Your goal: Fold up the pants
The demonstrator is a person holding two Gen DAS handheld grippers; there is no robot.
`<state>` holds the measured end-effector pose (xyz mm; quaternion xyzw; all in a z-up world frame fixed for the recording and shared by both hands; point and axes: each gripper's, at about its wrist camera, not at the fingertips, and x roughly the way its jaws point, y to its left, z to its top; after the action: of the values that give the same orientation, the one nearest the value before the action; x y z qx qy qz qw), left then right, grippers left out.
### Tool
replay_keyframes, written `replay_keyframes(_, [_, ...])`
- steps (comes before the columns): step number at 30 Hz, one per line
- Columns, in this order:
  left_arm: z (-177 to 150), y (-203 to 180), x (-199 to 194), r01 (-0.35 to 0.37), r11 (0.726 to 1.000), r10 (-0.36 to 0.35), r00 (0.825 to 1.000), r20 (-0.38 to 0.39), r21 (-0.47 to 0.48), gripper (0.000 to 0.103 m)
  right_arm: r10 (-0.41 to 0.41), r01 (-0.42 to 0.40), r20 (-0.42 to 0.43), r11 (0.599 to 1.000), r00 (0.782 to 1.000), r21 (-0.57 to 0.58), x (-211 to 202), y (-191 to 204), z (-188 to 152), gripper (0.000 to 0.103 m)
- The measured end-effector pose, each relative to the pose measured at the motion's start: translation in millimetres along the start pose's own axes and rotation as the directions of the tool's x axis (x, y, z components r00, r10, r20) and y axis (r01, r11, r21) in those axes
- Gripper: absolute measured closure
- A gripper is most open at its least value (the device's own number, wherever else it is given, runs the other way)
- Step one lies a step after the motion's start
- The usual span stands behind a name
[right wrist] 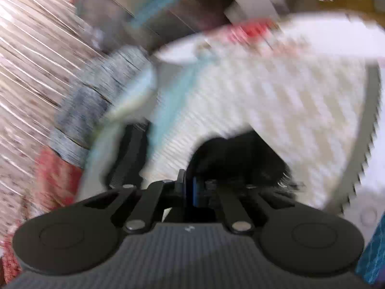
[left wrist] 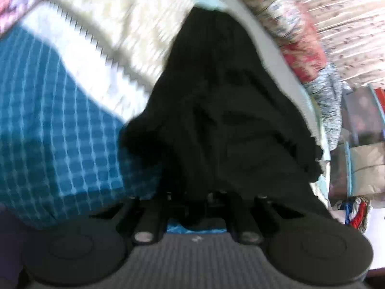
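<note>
My left gripper [left wrist: 196, 207] is clenched on the black pants [left wrist: 223, 110]; my right gripper [right wrist: 192, 192] grasps their bunched edge, to fold them over the bedspread [right wrist: 276, 101].

A bed [left wrist: 134, 24] covered by a cream checked spread carries the black pants [left wrist: 216, 110]. Left of the pants lies a blue checked cloth [left wrist: 48, 120]; right of them, floral bedding [left wrist: 300, 45].

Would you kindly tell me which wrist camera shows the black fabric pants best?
The left wrist view: the black fabric pants fill its centre, stretching away. The right wrist view shows only a small blurred bunch.
</note>
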<state>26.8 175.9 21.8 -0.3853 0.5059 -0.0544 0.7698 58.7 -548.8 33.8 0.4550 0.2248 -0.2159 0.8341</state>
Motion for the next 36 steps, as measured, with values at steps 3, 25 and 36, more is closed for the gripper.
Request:
replay_keyframes(3, [3, -6, -28, 0.048, 0.999, -0.048, 0.998, 0.044, 0.009, 0.095, 0.152, -0.150, 0.105, 0.988, 0.983, -0.028, -51, 20, 21, 0.096])
replay_keyframes(25, [-5, -6, -91, -0.233, 0.932, 0.177, 0.961, 0.213, 0.278, 0.063, -0.290, 0.280, 0.320, 0.957, 0.902, 0.080, -185, -100, -23, 0.070])
replay_keyframes(36, [115, -132, 11, -0.446, 0.624, 0.173, 0.879, 0.444, 0.642, 0.029, 0.057, -0.051, 0.031, 0.982, 0.998, -0.180, -89, 71, -7, 0.066])
